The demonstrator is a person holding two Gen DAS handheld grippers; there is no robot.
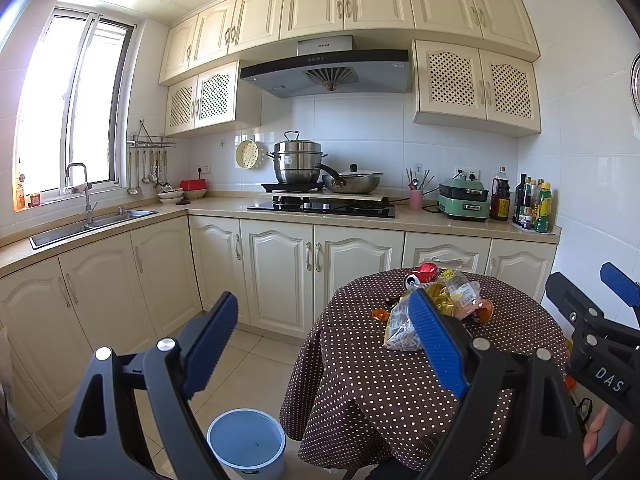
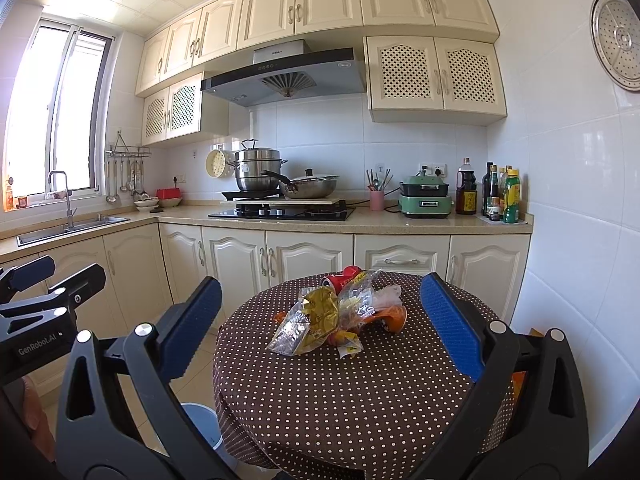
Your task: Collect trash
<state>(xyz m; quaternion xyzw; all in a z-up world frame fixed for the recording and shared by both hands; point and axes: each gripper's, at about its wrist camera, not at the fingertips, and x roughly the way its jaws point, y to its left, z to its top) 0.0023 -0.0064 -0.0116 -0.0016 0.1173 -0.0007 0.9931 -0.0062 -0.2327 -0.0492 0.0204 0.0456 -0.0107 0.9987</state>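
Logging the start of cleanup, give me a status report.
Left claw open, empty. Right claw open, empty. Trash pile untouched on dotted table; bin on floor. Nothing blocking.

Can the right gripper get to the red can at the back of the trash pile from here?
Probably not directly. The right gripper is open and faces the table, but the red can lies behind the crumpled wrappers, so a straight reach would meet those first.

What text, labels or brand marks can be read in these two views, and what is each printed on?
"DAS": right hand-held gripper, on its body.
"GenRobot.AI": left hand-held gripper, on its body.
Range hood logo: too small to read.
Red can, snack wrappers and sauce bottles: print blurred, unreadable.
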